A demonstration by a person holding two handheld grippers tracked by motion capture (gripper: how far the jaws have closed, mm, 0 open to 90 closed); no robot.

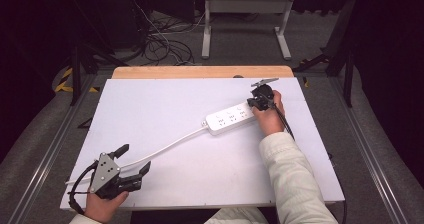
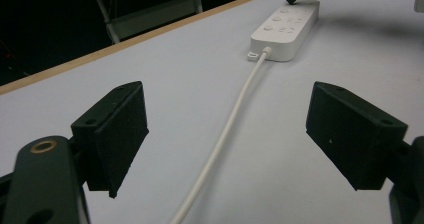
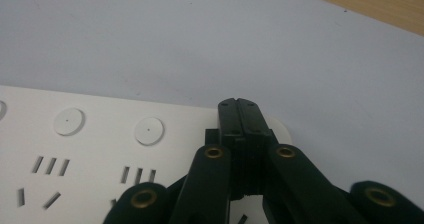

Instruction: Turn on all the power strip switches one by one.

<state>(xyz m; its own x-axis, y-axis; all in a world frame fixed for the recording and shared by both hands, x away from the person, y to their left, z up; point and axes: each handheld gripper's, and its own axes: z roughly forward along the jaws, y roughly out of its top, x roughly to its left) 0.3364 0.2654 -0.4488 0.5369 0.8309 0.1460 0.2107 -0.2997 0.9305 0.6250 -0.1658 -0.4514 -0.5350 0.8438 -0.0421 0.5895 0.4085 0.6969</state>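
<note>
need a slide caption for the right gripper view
Shut right hand-held gripper pressing its jaw tips on the end of a white plastic power strip on a pale table.

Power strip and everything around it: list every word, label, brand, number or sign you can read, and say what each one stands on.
None can be read.
Power strip: no word, brand or number readable; the top carries plain round buttons and socket slots in the right gripper view.
Cord: plain white, no print.
Left gripper and right gripper: black, no markings visible.
Table: bare white surface, no labels.
</note>
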